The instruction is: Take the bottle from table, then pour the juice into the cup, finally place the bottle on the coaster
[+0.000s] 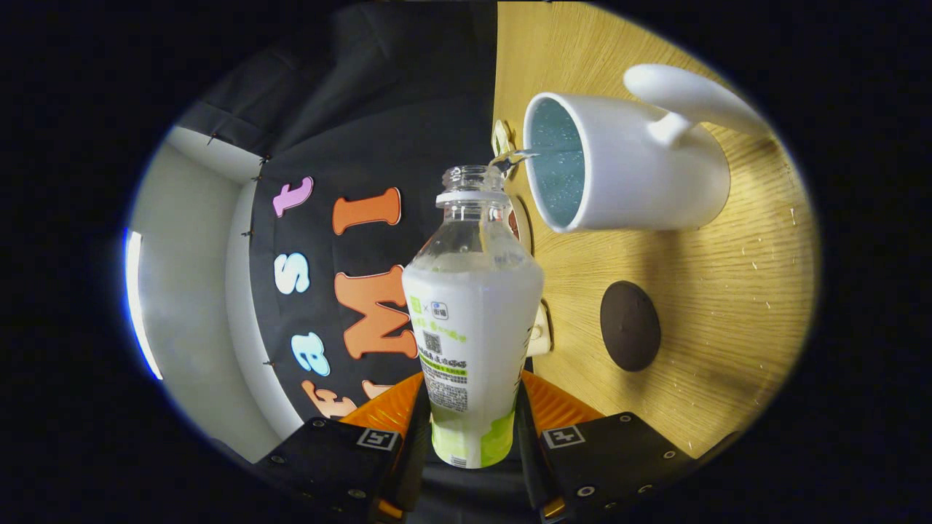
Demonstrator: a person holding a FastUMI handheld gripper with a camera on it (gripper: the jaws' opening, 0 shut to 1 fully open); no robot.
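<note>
The gripper (pixel 472 429) is clamped on the bottle (pixel 472 320), one finger pressing each side of its lower body, so the bottle sits squarely between the fingers and reaches ahead of them. The whole view is rolled onto its side, with the wooden table (pixel 728 306) standing like a wall on one side of the bottle and the booth's black cloth wall (pixel 364 131) on the other. The bottle is uncapped, its clear neck and open mouth just beside the rim of the cup (pixel 626 171). A thin thread of clear liquid (pixel 513 156) bridges the bottle's mouth and the cup's rim. The cup is a white mug with a speckled blue inside and a stout handle, standing on the table with its opening turned toward the bottle. The coaster (pixel 630 326), a dark round disc, lies flat on the table, apart from the cup and nearer the fingers than the cup is; nothing rests on it. Some small pale fittings show at the table's edge just behind the bottle, too hidden to make out. In count: one bottle, one cup, one coaster. Nothing stands between the bottle's mouth and the cup.
</note>
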